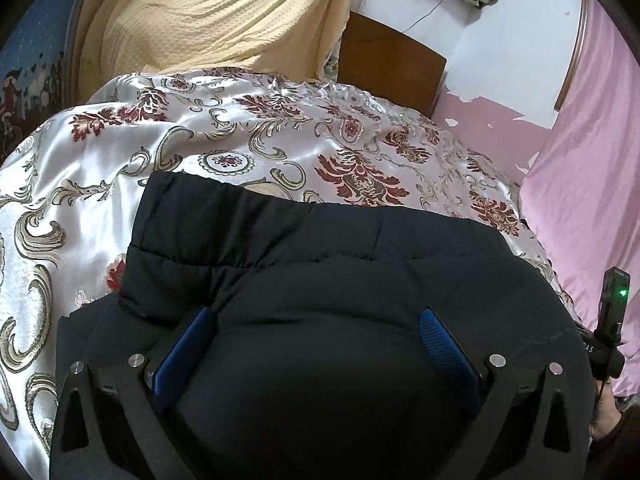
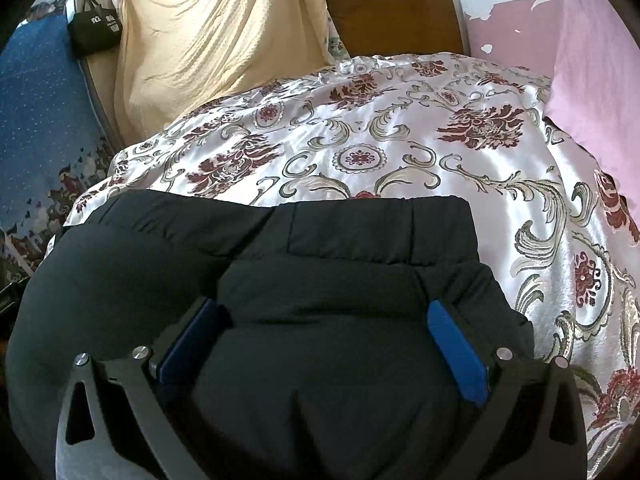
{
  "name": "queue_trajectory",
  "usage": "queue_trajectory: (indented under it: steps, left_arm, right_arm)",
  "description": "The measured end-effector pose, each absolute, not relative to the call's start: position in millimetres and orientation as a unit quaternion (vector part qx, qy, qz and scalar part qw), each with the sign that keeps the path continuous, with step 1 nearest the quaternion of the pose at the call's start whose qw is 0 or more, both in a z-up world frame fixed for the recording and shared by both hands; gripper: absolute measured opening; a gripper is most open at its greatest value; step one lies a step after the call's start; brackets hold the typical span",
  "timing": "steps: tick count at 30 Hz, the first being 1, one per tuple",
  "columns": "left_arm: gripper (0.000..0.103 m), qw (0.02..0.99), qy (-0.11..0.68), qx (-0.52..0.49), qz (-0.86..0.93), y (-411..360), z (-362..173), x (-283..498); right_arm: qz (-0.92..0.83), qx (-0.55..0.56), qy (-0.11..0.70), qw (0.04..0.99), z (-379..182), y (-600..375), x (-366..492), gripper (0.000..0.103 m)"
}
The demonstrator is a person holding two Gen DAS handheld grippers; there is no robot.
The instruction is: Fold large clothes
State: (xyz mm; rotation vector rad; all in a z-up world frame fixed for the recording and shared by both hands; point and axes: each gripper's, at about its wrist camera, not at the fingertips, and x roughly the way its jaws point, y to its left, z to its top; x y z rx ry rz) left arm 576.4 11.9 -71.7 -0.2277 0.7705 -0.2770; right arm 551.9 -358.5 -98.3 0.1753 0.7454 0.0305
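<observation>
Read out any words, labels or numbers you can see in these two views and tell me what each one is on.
"AS": white letters, partly cut off, on the black device at the right edge of the left wrist view.
White characters on the black bag in the right wrist view: too small and blurred to read.
No text on the dark padded jacket, the floral bedspread or either gripper.

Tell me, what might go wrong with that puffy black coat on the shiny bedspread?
The black coat bulges thickly between both wide-open claws (left claw, right claw), so a grab may catch only the top layer. The satin bedspread looks slippery; the coat could slide or spring open after folding.
</observation>
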Motion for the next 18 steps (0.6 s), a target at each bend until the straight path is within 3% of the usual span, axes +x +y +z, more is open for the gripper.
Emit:
queue_trajectory:
  steps: [18]
  left_arm:
    - [0.103,0.911,0.363,-0.131,-0.148,18.6,-72.6,574.7]
  right_arm:
    - [0.016,0.09,0.357,0.93,-99.9,-362.8,550.2,0.102]
